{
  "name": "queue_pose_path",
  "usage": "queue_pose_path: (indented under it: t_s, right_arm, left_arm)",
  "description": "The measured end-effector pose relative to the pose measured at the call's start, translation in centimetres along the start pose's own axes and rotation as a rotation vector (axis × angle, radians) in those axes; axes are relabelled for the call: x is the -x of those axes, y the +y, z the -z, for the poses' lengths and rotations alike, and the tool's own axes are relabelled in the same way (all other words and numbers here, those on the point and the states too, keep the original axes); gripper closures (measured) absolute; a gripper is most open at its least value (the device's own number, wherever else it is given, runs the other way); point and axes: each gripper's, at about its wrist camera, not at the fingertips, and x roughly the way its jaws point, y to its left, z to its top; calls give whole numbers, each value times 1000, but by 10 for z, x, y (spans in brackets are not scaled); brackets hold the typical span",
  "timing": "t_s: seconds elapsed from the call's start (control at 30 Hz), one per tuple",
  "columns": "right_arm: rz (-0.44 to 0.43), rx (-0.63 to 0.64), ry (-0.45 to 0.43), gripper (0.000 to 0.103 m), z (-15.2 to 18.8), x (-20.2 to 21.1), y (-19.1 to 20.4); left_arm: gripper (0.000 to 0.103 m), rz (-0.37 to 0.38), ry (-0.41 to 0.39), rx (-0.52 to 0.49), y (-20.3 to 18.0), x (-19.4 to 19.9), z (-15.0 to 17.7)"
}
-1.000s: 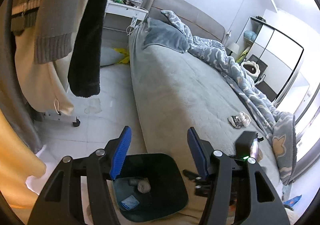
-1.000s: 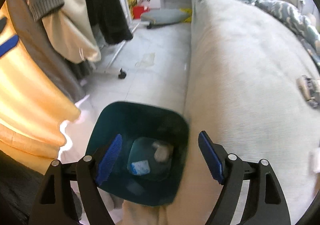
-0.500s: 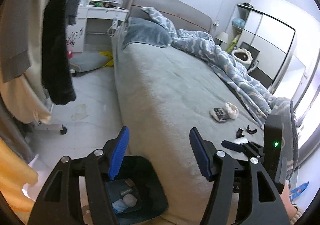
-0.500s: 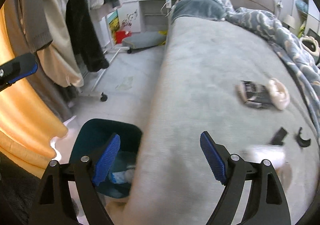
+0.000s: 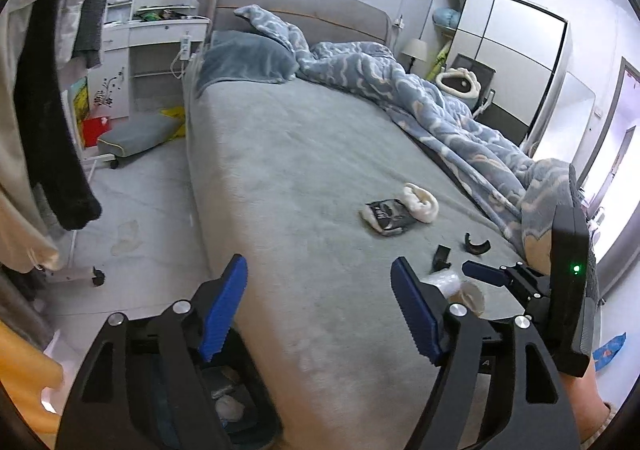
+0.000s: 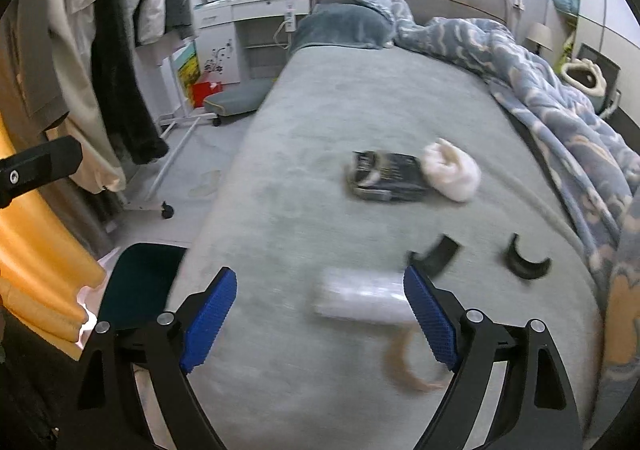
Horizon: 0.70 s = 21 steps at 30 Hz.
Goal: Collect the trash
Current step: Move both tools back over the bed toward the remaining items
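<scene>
Grey bedding covers the bed [image 5: 304, 186], which fills most of both views, with a rumpled blue duvet [image 5: 452, 110] heaped along its far side and a pillow [image 5: 248, 58] at the headboard. Trash lies scattered on the bed: a black wrapper [image 6: 390, 176] touching a white wad [image 6: 452, 170], and nearer the foot a small black piece [image 6: 438, 254] and a curved black piece [image 6: 526, 260], apart from each other. Closest to the right gripper [image 6: 320, 318] is a clear plastic roll [image 6: 360, 298], blurred, lying on the bedding ahead of the fingers and nearer the right-hand one; beside it is an orange-brown scrap [image 6: 404, 362], also blurred. The right jaws are spread wide with nothing between them. The left gripper [image 5: 320, 310] hangs over the bed's near edge, its jaws likewise spread and empty. Below its left finger, on the floor against the bed, stands the dark teal bin [image 5: 240, 402] with some pale trash already in it; the right view shows the bin's rim [image 6: 140, 282] beside the bed's corner. Clothes [image 6: 120, 50] hang on a wheeled rack to the left, and a white desk [image 5: 160, 50] stands beyond the floor cushion [image 5: 136, 134].
</scene>
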Motion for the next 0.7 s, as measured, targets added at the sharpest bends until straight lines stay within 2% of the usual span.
queue_pose_path:
  t_s: [0.3,0.53,0.7]
  right_arm:
    - [16,-29,44,15,17,-6,-39]
    - [-42,-80,73,15,30,-13,-61]
    - [-64,-85,75,28,33,-11,-69]
  left_arm:
    - [15,9,50,17,-31,-36,1]
    - [11,27,88,7,-57,-58,6]
    - [10,35,104,-11,-74,-71,10]
